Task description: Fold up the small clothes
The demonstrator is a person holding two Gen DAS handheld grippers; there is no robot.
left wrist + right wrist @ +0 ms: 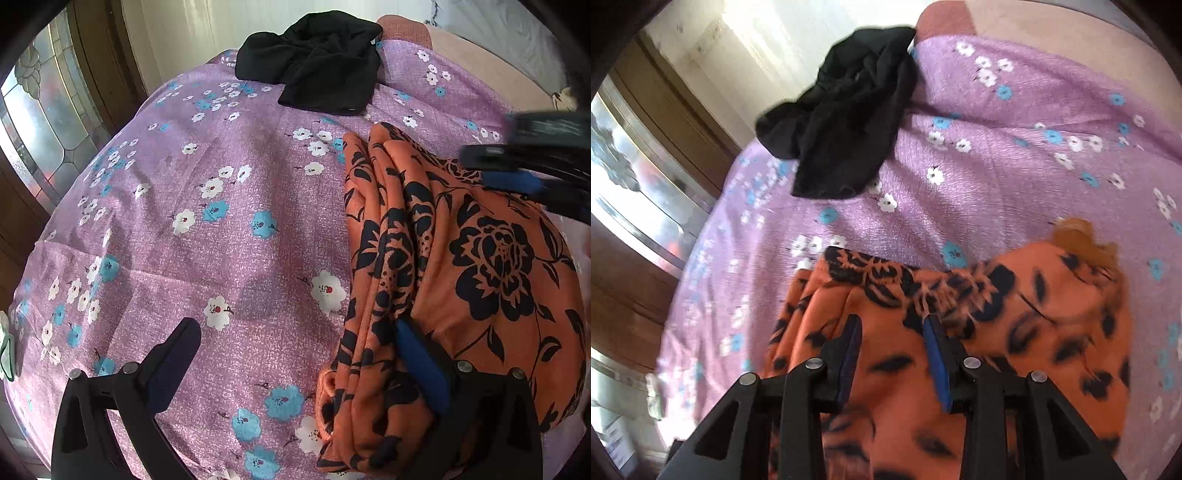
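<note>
orange garment: orange cloth with black flower print, folded into several layers, stacked edges showing along one side, lying on the purple flowered sheet
black garment: plain black, crumpled in a loose heap, unfolded, near the sheet's far edge, well apart from the orange one

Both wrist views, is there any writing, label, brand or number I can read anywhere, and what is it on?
None legible.
Orange floral garment: pattern only, no tag showing.
Black garment: no label visible.
Purple flowered sheet: flowers only.
Papers at the right view's lower left edge: too blurred to read.
</note>
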